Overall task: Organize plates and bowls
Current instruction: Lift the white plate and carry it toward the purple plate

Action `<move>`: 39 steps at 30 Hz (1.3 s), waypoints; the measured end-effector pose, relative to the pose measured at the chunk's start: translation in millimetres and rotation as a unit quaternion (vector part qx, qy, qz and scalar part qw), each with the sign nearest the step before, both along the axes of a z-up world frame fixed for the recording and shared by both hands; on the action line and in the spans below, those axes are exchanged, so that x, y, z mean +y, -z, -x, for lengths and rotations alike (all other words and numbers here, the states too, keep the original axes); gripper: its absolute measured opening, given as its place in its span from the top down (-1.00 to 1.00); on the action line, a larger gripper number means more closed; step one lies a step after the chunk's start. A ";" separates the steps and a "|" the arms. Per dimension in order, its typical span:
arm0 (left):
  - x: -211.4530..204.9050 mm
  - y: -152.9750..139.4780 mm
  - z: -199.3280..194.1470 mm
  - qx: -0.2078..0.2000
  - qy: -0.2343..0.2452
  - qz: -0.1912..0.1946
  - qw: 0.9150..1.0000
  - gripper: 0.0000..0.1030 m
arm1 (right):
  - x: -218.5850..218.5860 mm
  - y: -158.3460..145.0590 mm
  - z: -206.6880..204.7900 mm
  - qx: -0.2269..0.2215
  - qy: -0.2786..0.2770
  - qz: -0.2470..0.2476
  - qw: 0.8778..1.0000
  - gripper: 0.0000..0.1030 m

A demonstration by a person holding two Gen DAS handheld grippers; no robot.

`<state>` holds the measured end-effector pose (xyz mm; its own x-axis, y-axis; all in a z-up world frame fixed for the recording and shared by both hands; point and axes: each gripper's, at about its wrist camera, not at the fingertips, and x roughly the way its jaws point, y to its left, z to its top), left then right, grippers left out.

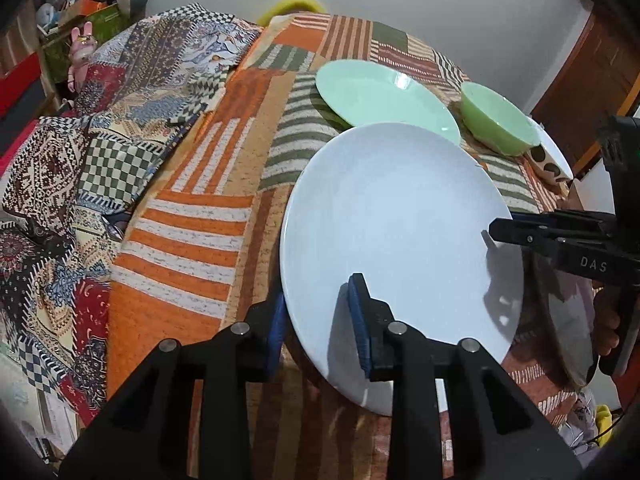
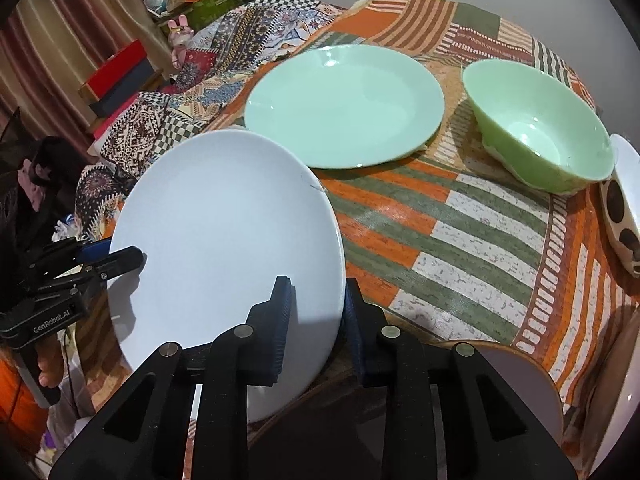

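1. The white plate is gripped at two opposite edges. The left gripper is clamped on its near-left rim, one pad on top and one underneath, and the right gripper is clamped the same way on the near-right rim.
2. The plate is tilted, near edge hanging out past the table edge, far edge up over the striped tablecloth. Whether it's fully lifted off the cloth can't be told for sure, though it looks raised.
3. Just beyond the white plate, a mint green plate is seen lying flat on the cloth, with the white rim overlapping it a bit in the left view.
4. To the right of that, a green bowl is parked upright, and a spotted bowl is cut off at the far right edge.
5. Progress-wise, not much looks sorted yet tbh: nothing is stacked, and both plates and both bowls are spread out separately.
6. Best guess, the white plate is meant to be set onto (or under) the green plate, and the bowls nested after that. So most of the job is still left.
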<state>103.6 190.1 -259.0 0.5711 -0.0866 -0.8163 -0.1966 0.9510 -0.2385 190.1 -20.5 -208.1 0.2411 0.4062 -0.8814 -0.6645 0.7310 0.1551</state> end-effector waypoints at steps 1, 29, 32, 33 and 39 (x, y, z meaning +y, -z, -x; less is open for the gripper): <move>1.1 -3.2 0.4 -0.003 -0.003 -0.003 1.000 0.42 | 0.3 -0.8 0.0 -0.001 0.000 -0.002 1.000 0.54; -30.3 -86.8 26.0 -0.090 0.007 -0.042 0.995 0.42 | -38.1 -63.6 26.6 -0.060 0.019 -0.063 0.996 0.57; -38.8 -91.7 28.8 -0.094 0.013 -0.043 0.995 0.42 | -47.8 -71.2 32.6 -0.068 0.025 -0.067 0.995 0.57; -42.7 -93.5 29.4 -0.095 0.015 -0.043 0.994 0.42 | -50.7 -73.2 34.3 -0.070 0.026 -0.068 0.995 0.57; -62.7 -100.0 31.8 -0.099 0.030 -0.039 0.994 0.42 | -74.1 -79.8 40.6 -0.080 0.041 -0.069 0.994 0.56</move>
<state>71.8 127.4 -158.9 0.7174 -0.0664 -0.6935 -0.0945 0.9770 -0.1913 149.5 -94.6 -128.3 0.4110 0.4946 -0.7658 -0.6283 0.7624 0.1552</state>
